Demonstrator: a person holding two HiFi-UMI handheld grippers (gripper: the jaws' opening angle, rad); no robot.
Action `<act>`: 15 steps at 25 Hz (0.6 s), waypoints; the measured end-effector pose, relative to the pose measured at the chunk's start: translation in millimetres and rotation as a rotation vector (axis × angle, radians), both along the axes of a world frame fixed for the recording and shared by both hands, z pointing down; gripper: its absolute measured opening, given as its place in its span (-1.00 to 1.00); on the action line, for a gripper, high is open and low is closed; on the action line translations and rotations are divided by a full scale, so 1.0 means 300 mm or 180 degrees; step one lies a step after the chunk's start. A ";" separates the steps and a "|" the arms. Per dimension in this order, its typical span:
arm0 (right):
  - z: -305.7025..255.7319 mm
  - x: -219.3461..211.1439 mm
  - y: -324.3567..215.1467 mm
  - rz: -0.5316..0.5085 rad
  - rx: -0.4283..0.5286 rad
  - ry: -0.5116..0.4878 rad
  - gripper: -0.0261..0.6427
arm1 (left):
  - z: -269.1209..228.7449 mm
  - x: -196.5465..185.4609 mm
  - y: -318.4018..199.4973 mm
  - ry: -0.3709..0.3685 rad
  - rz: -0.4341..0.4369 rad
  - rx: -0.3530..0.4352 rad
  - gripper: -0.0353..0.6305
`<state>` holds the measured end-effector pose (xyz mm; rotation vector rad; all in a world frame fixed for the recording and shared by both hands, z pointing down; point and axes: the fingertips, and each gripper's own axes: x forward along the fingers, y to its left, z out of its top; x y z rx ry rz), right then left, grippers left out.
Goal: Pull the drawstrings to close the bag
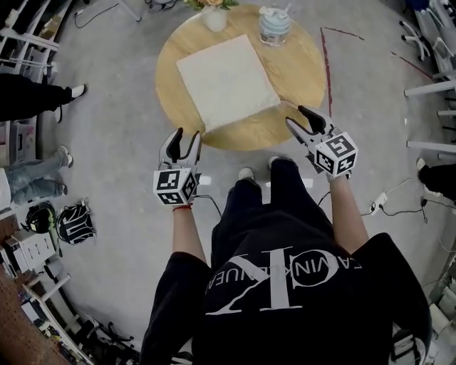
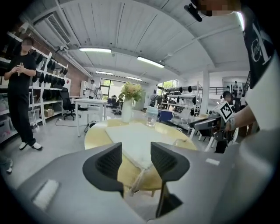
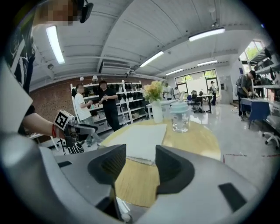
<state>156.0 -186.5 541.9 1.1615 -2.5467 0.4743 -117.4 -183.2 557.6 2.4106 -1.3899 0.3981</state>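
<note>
A flat cream drawstring bag lies on the round wooden table. In the left gripper view the bag reaches the table's near edge, and its pale drawstrings hang down off that edge. My left gripper hovers just short of the table's near left rim, open, with nothing between its fingers; the drawstrings show through its gap. My right gripper is over the near right rim, also open and empty, and looks across bare wood at the bag.
At the table's far side stand a white vase of flowers and a lidded glass jar. People stand by shelves on the left. Helmets and cables lie on the floor; chairs stand at the right.
</note>
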 end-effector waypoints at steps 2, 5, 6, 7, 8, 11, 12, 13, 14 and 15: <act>0.034 0.000 -0.032 -0.0183 -0.0060 0.0175 -0.37 | 0.043 0.006 0.013 -0.0073 -0.0043 -0.0108 -0.32; 0.076 -0.010 -0.060 -0.0463 -0.0139 0.0381 -0.37 | 0.101 0.014 0.032 -0.0131 -0.0122 -0.0253 -0.32; 0.087 -0.014 -0.071 -0.0546 -0.0154 0.0440 -0.37 | 0.119 0.019 0.036 -0.0160 -0.0137 -0.0293 -0.32; 0.099 -0.016 -0.083 -0.0620 -0.0167 0.0494 -0.37 | 0.136 0.025 0.038 -0.0200 -0.0142 -0.0331 -0.32; 0.112 -0.017 -0.092 -0.0687 -0.0183 0.0544 -0.37 | 0.153 0.032 0.040 -0.0251 -0.0135 -0.0368 -0.31; 0.166 -0.022 -0.108 -0.0913 -0.0257 0.0737 -0.37 | 0.202 0.053 0.035 -0.0445 -0.0059 -0.0473 -0.27; 0.189 -0.026 -0.109 -0.1017 -0.0282 0.0830 -0.37 | 0.222 0.056 0.034 -0.0517 -0.0026 -0.0508 -0.27; 0.213 -0.031 -0.108 -0.1125 -0.0304 0.0930 -0.36 | 0.244 0.055 0.034 -0.0586 -0.0005 -0.0542 -0.27; 0.236 -0.035 -0.106 -0.1222 -0.0321 0.1027 -0.36 | 0.262 0.051 0.033 -0.0642 -0.0003 -0.0571 -0.26; 0.256 -0.037 -0.105 -0.1298 -0.0331 0.1110 -0.37 | 0.275 0.046 0.031 -0.0684 -0.0009 -0.0600 -0.26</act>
